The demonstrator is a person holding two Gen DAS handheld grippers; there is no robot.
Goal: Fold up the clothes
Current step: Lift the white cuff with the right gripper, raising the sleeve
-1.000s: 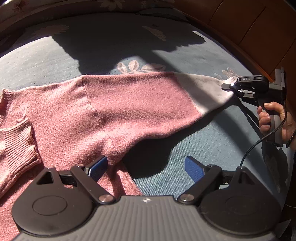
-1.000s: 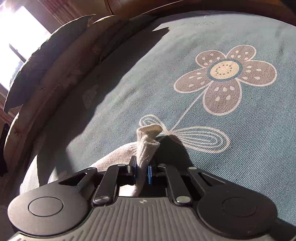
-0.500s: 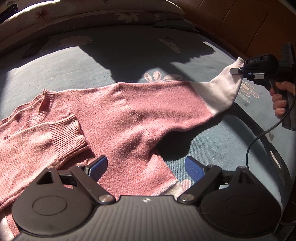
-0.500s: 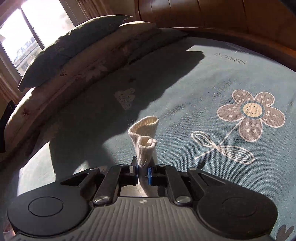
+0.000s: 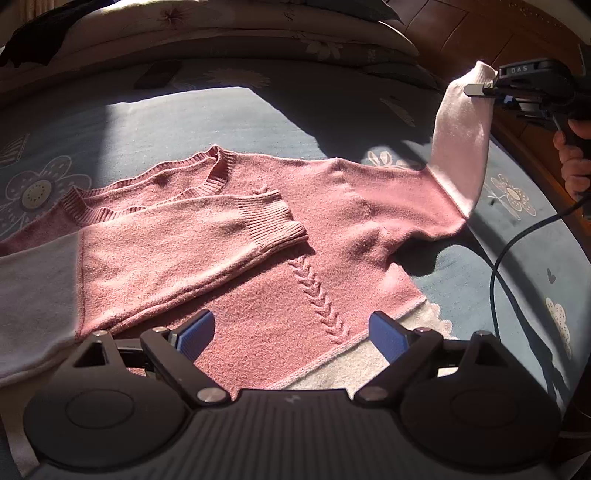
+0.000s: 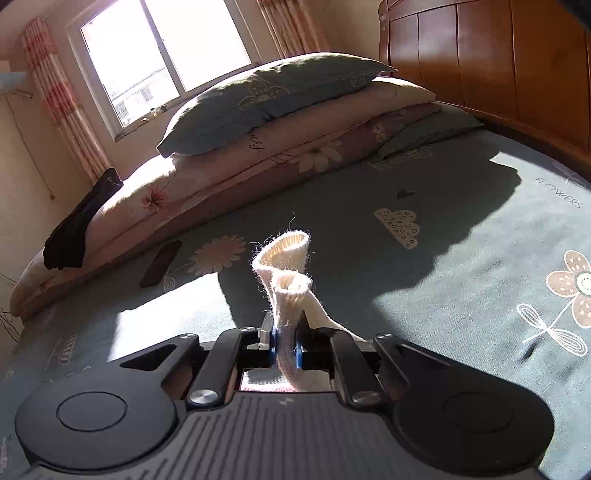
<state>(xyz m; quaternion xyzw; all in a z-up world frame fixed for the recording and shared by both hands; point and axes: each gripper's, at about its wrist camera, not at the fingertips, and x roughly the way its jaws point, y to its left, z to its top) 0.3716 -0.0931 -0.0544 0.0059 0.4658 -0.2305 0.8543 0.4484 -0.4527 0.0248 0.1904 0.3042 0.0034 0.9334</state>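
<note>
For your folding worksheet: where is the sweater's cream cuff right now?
In the left wrist view the cream cuff is at upper right, lifted off the bed, pinched in the right tool near the wooden headboard.

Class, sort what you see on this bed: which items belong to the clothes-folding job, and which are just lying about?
Belongs to the job:
pink sweater
its white cuff
right hand-held gripper
left hand-held gripper

Just lying about:
pillow
folded quilts
dark flat object

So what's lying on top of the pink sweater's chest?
The other sleeve, folded across the pink sweater, ribbed cuff near the cable stitch. Whatever is beneath the sleeve is hidden.
</note>
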